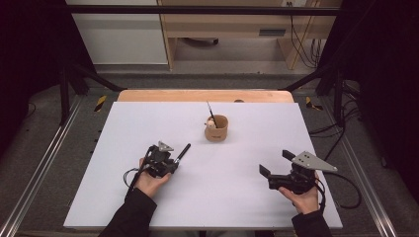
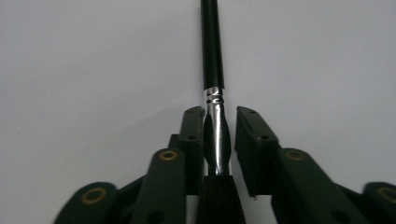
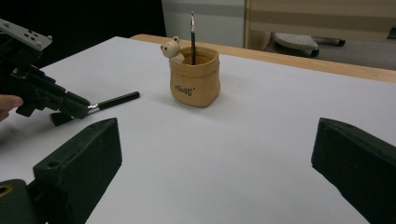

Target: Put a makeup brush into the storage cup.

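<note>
Black brush (image 2: 212, 70) between left tool (image 2: 219, 114) jaws, ferrule unclamped; right tool (image 3: 212, 154) apart.

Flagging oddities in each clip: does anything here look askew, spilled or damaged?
Nothing spilled or damaged. One brush stands in the bear-trimmed pot. The other brush lies flat on the white table between the left tool's jaws, a gap showing at one pad.

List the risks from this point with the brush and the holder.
1. The left gripper straddles the brush at its smooth metal ferrule, with a gap beside the right jaw; the brush may slip or roll.
2. The long handle juts far beyond the jaws, so it could swing when lifted.
3. The small holder already has a brush standing in it; insertion could tip it.
</note>
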The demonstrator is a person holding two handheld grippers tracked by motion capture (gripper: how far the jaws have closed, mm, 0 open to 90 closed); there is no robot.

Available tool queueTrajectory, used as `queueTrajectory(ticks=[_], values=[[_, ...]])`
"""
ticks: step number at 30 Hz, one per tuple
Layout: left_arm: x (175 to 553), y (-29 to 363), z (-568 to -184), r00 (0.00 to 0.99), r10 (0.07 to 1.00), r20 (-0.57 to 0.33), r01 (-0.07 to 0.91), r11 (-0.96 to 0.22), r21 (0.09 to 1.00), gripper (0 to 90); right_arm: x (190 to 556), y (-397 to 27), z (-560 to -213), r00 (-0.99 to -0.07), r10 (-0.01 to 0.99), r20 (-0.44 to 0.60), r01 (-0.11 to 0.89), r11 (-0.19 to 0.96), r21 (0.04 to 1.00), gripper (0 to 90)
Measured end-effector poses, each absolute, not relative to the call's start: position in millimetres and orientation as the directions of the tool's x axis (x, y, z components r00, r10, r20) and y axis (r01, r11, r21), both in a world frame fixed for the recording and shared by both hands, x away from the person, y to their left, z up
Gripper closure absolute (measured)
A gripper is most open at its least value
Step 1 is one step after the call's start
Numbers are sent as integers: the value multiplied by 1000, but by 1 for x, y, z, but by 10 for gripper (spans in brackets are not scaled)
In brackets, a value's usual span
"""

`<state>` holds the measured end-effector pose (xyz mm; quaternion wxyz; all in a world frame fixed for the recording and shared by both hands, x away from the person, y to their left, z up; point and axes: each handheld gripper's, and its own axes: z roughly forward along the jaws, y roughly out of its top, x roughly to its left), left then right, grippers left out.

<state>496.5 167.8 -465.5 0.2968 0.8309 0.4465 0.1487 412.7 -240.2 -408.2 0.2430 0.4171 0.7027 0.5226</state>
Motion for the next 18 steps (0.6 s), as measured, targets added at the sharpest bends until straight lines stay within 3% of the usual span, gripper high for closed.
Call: queueTrajectory(ticks=[1,3,8,18], values=[[497,168,-465,560,829,-11,651,-432,624,675,413,-240,-408,-534,840,94,332,106,937,24],[497,169,-462,563,826,-4,643,-436,630,583,413,-241,-408,-535,840,95,332,105,937,24],[500,171,-450,578,816,-1,629,-445,637,454,413,-240,-409,-532,841,97,338,106,935,25],[519,157,-436,619,784,43,635,-532,560,425,413,-241,-407,-536,839,96,333,105,937,26]])
